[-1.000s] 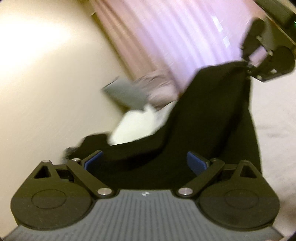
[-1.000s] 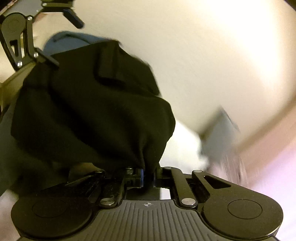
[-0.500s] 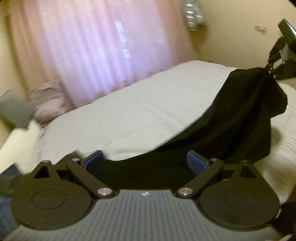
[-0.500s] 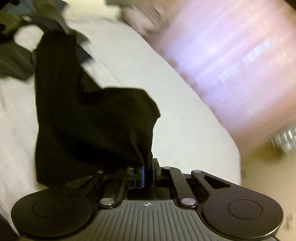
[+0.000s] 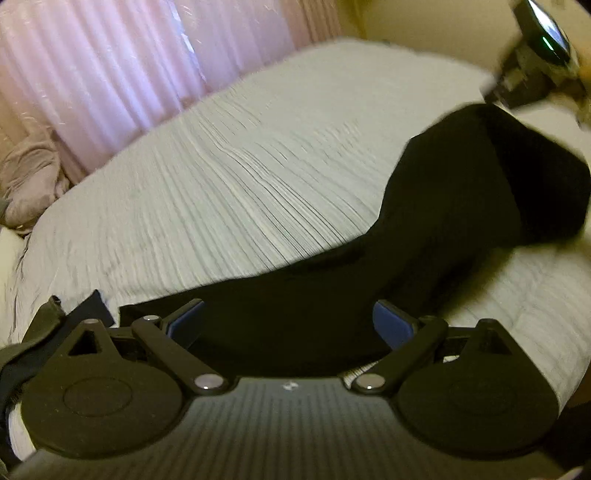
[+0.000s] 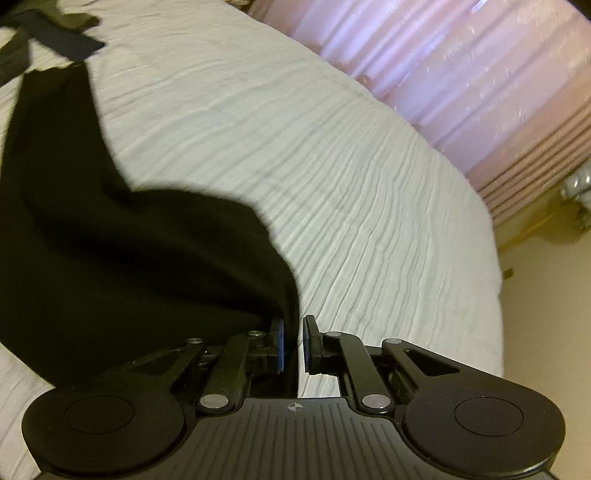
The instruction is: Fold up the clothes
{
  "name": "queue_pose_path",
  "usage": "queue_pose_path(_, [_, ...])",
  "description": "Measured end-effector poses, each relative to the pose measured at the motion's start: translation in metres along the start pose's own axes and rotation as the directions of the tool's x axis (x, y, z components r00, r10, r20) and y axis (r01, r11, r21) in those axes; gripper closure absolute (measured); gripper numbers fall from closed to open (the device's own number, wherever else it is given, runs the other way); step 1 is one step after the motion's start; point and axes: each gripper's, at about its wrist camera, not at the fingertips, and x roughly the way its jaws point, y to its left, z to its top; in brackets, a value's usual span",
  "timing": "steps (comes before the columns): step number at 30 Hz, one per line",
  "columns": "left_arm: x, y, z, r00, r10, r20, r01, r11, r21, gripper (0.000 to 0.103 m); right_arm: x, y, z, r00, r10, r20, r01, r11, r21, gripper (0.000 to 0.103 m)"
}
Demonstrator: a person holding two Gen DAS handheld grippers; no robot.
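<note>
**Over the white bed, a black garment stretches between two grippers**

On the ribbed white bedspread [image 5: 258, 177], a black garment [image 5: 424, 258] hangs in a long sagging span, one end raised at the right of the left wrist view and the other running down between the left gripper [image 5: 288, 325] fingers. The cloth is plain, dark and soft, bunched into a rounded fold near its raised end. The blue pads of the left gripper stand wide apart, with fabric lying across the gap; whether they grip it cannot be told. The right gripper [image 6: 293, 343] has its pads drawn nearly together on a narrow edge of the same garment [image 6: 129, 266], which drapes away to the left over the bedspread [image 6: 332, 166].

No containers are in view. Compared with half a second ago, the garment sits lower and lies closer to the bed surface, and the right wrist view is steadier and less blurred.

Pink curtains [image 5: 129, 74] hang behind the bed, and a crumpled pinkish cloth [image 5: 29, 181] lies at its far left corner. Dark clothing [image 6: 55, 33] lies at the top left of the right wrist view.
</note>
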Motion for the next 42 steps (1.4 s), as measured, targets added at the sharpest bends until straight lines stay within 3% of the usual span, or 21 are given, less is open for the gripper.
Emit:
queue_pose_path(1, [0.006,-0.010,-0.002,1.000,0.001,-0.017,-0.001,1.000,0.028,0.008,0.005,-0.005,-0.001,1.000,-0.018,0.007,0.018,1.000,-0.002,0.065])
queue_pose_path(2, [0.013,-0.023,-0.002,1.000,0.001,-0.029,0.001,0.997,0.080,0.008,-0.005,-0.012,-0.013,0.999,-0.039,0.032,0.039,0.999,0.002,0.049])
queue_pose_path(3, [0.016,-0.033,-0.006,0.999,0.003,-0.041,0.002,0.991,0.133,0.008,-0.015,-0.019,-0.024,0.997,-0.061,0.057,0.061,0.998,0.007,0.021])
queue_pose_path(4, [0.020,-0.043,-0.010,0.999,0.006,-0.054,0.004,0.983,0.184,0.008,-0.019,-0.028,-0.035,0.994,-0.075,0.079,0.074,0.997,0.018,0.015])
queue_pose_path(7, [0.036,-0.062,-0.023,0.998,0.010,-0.063,0.010,0.951,0.309,0.008,-0.013,-0.033,-0.069,0.997,-0.023,0.071,0.016,0.994,0.107,0.015])
queue_pose_path(10, [0.061,-0.069,-0.030,0.997,-0.005,-0.073,0.031,0.929,0.369,0.008,-0.021,-0.009,-0.109,0.998,0.055,0.022,-0.058,0.985,0.165,0.015])
queue_pose_path(13, [0.088,-0.065,-0.029,0.996,-0.034,-0.083,0.064,0.916,0.397,0.009,-0.035,0.034,-0.148,0.989,0.138,-0.053,-0.129,0.982,0.141,0.015])
queue_pose_path(16, [0.101,-0.059,-0.026,0.995,-0.060,-0.084,0.089,0.911,0.402,0.009,-0.039,0.070,-0.164,0.985,0.162,-0.065,-0.158,0.985,0.069,0.015])
queue_pose_path(17, [0.105,-0.057,-0.025,0.994,-0.064,-0.088,0.095,0.911,0.402,0.010,-0.038,0.077,-0.164,0.986,0.157,-0.062,-0.153,0.986,0.061,0.016])
queue_pose_path(19, [0.113,-0.045,-0.024,0.994,-0.057,-0.093,0.090,0.909,0.407,0.010,-0.030,0.088,-0.159,0.987,0.153,-0.057,-0.150,0.987,0.061,0.037])
queue_pose_path(20, [0.118,-0.039,-0.023,0.994,-0.054,-0.096,0.088,0.908,0.409,0.010,-0.022,0.097,-0.156,0.986,0.154,-0.061,-0.152,0.987,0.047,0.041])
queue_pose_path(24, [0.134,-0.013,-0.029,0.990,-0.044,-0.132,0.093,0.916,0.389,0.017,-0.006,0.131,-0.150,0.983,0.160,-0.094,-0.164,0.986,-0.030,0.042])
queue_pose_path(26, [0.143,-0.009,-0.035,0.984,-0.069,-0.162,0.130,0.905,0.404,0.027,-0.003,0.140,-0.146,0.980,0.160,-0.117,-0.165,0.986,-0.034,0.062])
queue_pose_path(27, [0.148,-0.007,-0.038,0.981,-0.082,-0.178,0.149,0.899,0.411,0.028,-0.007,0.140,-0.144,0.979,0.163,-0.126,-0.167,0.986,-0.025,0.085])
queue_pose_path(28, [0.148,-0.008,-0.042,0.979,-0.105,-0.175,0.171,0.892,0.419,0.027,-0.011,0.140,-0.141,0.978,0.160,-0.132,-0.164,0.986,-0.017,0.101])
queue_pose_path(31, [0.149,-0.012,-0.053,0.974,-0.140,-0.180,0.209,0.867,0.453,0.027,-0.030,0.126,-0.138,0.984,0.127,-0.124,-0.122,0.991,0.045,0.103])
queue_pose_path(37, [0.166,-0.020,-0.078,0.971,-0.123,-0.205,0.216,0.822,0.527,0.030,-0.063,0.094,-0.147,0.990,0.044,-0.135,-0.024,0.989,0.146,0.103])
queue_pose_path(39, [0.171,-0.019,-0.078,0.968,-0.131,-0.216,0.228,0.818,0.528,0.044,-0.071,0.082,-0.149,0.989,0.040,-0.144,-0.013,0.983,0.185,0.103])
queue_pose_path(41, [0.169,-0.015,-0.071,0.960,-0.161,-0.228,0.257,0.831,0.493,0.066,-0.074,0.076,-0.150,0.989,0.062,-0.133,-0.030,0.973,0.231,0.103])
queue_pose_path(42, [0.167,-0.013,-0.067,0.957,-0.175,-0.231,0.268,0.835,0.480,0.070,-0.075,0.084,-0.153,0.990,0.066,-0.125,-0.036,0.973,0.226,0.103])
